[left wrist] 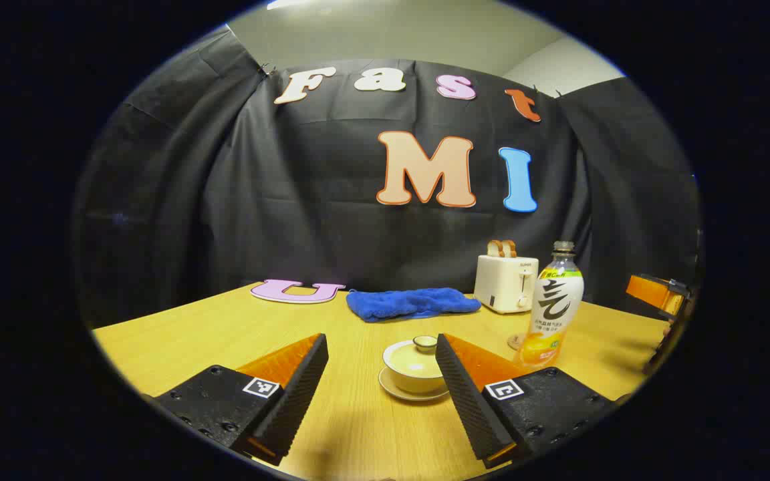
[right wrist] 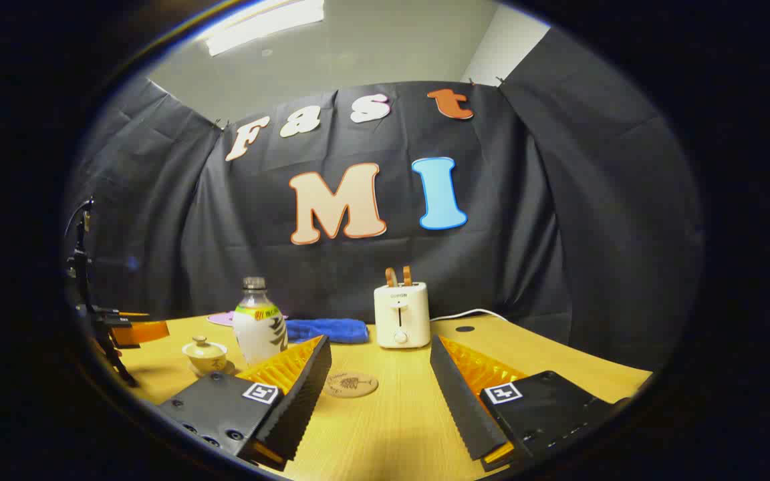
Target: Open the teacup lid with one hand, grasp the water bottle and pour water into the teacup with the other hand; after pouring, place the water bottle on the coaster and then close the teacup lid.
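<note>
A light wooden table (left wrist: 224, 334) holds a cream lidded teacup (left wrist: 418, 366) on its cream saucer (left wrist: 398, 392), a clear water bottle (left wrist: 554, 307) with white label and orange liquid, a blue towel (left wrist: 412, 302), a cream toaster (left wrist: 505, 283) and a tan coaster (right wrist: 350, 385).

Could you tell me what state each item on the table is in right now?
teacup: lid on, sitting on its saucer.
water bottle: upright, capped, ungrasped.
coaster: bare.
toaster: bread slices sticking up.
blue cloth: crumpled.
left gripper: open, empty.
right gripper: open, empty.
</note>
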The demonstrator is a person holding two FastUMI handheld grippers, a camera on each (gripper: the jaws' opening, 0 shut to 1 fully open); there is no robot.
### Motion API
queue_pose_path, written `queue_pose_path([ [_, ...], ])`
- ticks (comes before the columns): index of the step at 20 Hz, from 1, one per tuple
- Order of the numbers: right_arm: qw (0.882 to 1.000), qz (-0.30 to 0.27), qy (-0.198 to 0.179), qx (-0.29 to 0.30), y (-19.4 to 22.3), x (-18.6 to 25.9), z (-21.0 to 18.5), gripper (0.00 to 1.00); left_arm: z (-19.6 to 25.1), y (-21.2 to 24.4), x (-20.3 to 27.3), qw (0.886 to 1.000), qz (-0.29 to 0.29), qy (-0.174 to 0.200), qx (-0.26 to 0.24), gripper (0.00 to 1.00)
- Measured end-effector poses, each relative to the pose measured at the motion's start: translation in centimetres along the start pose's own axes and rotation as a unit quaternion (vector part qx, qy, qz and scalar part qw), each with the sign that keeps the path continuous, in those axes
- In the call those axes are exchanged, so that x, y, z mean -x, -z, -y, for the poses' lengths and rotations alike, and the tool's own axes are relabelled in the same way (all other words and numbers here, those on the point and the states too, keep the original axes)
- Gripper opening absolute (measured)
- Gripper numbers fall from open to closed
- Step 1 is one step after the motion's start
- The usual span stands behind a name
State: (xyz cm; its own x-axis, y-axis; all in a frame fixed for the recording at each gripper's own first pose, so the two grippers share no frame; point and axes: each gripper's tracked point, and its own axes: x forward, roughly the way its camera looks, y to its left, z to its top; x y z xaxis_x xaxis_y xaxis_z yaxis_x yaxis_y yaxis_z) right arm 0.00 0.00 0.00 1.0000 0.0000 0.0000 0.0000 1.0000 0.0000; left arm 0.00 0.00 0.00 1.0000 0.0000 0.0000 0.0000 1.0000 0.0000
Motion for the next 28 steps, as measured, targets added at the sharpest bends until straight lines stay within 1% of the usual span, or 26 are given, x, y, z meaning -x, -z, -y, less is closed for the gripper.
queue_pose_path([
  [3, 1.000, -0.014, -0.008, 0.008, 1.3, -0.1, -0.7, 0.95, -0.3, -0.3, -0.1, 1.000, 0.006, -0.006, -0.003, 0.95],
  [4, 1.000, -0.014, -0.009, 0.011, 1.4, -0.1, -0.8, 0.95, -0.2, -0.3, -0.1, 1.000, 0.007, -0.006, -0.003, 0.93],
  [5, 1.000, -0.017, -0.011, 0.014, 1.7, -0.1, -1.0, 0.95, -0.2, 0.1, -0.1, 1.000, 0.004, -0.007, -0.002, 0.95],
  [6, 1.000, -0.016, -0.011, 0.018, 1.5, 0.0, -1.0, 0.97, -0.2, 0.1, -0.1, 1.000, 0.007, -0.009, -0.005, 0.95],
  [7, 1.000, -0.014, -0.011, 0.020, 1.6, -0.1, -1.1, 0.95, -0.3, -0.1, -0.2, 1.000, 0.010, -0.010, -0.009, 0.95],
  [8, 1.000, -0.015, -0.010, 0.022, 1.5, -0.2, -1.1, 0.92, -0.1, -0.1, -0.2, 1.000, 0.009, -0.012, -0.013, 0.95],
  [9, 0.999, -0.017, -0.010, 0.025, 1.7, -0.3, -1.1, 0.95, -0.1, 0.2, -0.4, 1.000, 0.007, -0.014, -0.020, 0.95],
  [10, 0.999, -0.019, -0.011, 0.024, 1.8, -0.3, -1.2, 0.92, 0.1, 0.1, -0.3, 0.999, 0.010, -0.015, -0.029, 0.95],
  [11, 0.999, -0.022, -0.010, 0.024, 2.0, -0.4, -1.1, 0.95, 0.2, 0.1, -0.3, 0.999, 0.009, -0.013, -0.041, 0.95],
  [12, 0.999, -0.025, -0.009, 0.024, 2.2, -0.3, -1.1, 0.95, 0.5, 0.1, -0.5, 0.999, 0.012, -0.010, -0.037, 0.95],
  [13, 0.999, -0.028, -0.008, 0.023, 2.3, -0.5, -1.1, 0.92, 0.4, 0.1, -0.3, 0.999, 0.010, -0.011, -0.036, 0.94],
  [15, 0.999, -0.037, -0.007, 0.023, 2.7, -0.8, -1.1, 0.92, 0.2, 0.0, -0.3, 0.999, 0.011, -0.016, -0.035, 0.96],
  [16, 0.999, -0.049, -0.004, 0.023, 3.2, -1.0, -1.0, 0.95, 0.2, 0.1, -0.3, 0.999, 0.009, -0.016, -0.035, 0.96],
  [18, 0.999, -0.043, 0.000, 0.024, 2.9, -1.1, -1.0, 0.95, 0.2, 0.1, -0.4, 0.999, 0.011, -0.018, -0.034, 0.96],
  [19, 0.999, -0.046, 0.001, 0.023, 3.0, -0.9, -1.0, 0.92, 0.2, 0.2, -0.4, 0.999, 0.010, -0.019, -0.034, 0.96],
  [20, 0.999, -0.044, 0.001, 0.023, 2.8, -0.7, -1.0, 0.95, 0.2, 0.1, -0.4, 0.999, 0.010, -0.019, -0.035, 0.96],
  [24, 0.999, -0.046, 0.000, 0.022, 3.0, -0.8, -1.0, 0.95, 0.4, 0.2, -0.3, 0.999, 0.011, -0.015, -0.034, 0.96],
  [25, 0.999, -0.045, -0.001, 0.023, 3.0, -0.8, -1.0, 0.97, 0.3, 0.2, -0.5, 0.999, 0.010, -0.015, -0.034, 0.96],
  [26, 0.999, -0.046, -0.003, 0.022, 3.0, -0.8, -1.1, 0.95, 0.2, 0.2, -0.5, 0.999, 0.011, -0.016, -0.034, 0.96],
  [28, 0.999, -0.046, -0.007, 0.022, 3.0, -0.8, -1.1, 0.95, 0.2, 0.2, -0.5, 0.999, 0.010, -0.019, -0.034, 0.96],
])
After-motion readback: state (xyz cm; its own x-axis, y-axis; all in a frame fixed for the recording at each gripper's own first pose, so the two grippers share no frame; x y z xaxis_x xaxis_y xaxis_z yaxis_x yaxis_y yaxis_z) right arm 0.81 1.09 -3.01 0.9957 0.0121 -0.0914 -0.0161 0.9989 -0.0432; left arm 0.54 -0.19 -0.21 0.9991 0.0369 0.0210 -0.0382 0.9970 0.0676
